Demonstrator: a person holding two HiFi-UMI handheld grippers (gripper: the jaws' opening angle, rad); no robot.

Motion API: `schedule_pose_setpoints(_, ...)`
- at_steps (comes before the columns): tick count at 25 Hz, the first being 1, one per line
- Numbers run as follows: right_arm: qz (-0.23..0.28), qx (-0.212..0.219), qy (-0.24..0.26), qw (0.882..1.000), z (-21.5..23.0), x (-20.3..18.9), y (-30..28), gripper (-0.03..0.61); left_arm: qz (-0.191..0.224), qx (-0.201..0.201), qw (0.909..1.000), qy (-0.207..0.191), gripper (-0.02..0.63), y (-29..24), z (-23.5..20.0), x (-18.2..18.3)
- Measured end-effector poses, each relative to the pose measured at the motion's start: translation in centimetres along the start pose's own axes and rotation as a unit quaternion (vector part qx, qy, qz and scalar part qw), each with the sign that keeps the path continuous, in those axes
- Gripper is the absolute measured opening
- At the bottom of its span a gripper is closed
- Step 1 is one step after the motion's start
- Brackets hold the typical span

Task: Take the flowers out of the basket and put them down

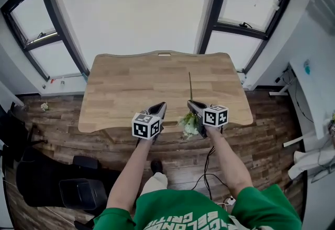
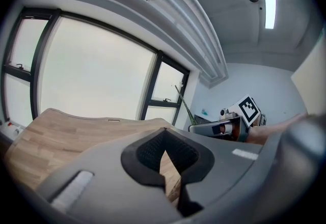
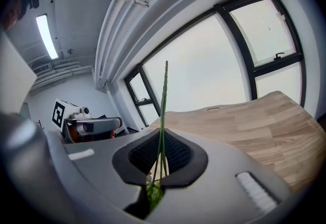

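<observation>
Right gripper view: right gripper [image 3: 159,169] has its fingers clenched on the thin green stem [image 3: 163,111] of the white flowers [image 1: 188,122], blossoms hanging at the wooden surface's [image 1: 131,88] 6 o'clock edge, left gripper [image 2: 165,169] fingers closed, empty.

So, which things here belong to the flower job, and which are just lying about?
Job:
- flowers, gripped by the stem in the shut right tongs
- left tongs, shut and empty
- wooden table, the likely put-down spot
No basket is in view.

Lying about:
- black bulky item on the floor
- floor cable
- white desk
</observation>
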State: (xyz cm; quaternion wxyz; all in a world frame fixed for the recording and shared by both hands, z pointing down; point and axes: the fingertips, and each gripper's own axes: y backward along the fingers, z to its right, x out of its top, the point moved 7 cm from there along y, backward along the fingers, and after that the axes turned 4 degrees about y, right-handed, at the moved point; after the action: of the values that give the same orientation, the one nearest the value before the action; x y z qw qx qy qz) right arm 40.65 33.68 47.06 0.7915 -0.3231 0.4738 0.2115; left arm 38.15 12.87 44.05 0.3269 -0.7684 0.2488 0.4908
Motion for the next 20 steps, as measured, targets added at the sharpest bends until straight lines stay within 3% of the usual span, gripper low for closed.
schedule_pose_setpoints(20,-0.01,-0.03,-0.022,0.999,4.7,3.3,-9.5,0.012,-0.007,-0.02,0.9997,0.01,0.018,-5.8,-10.4,3.4)
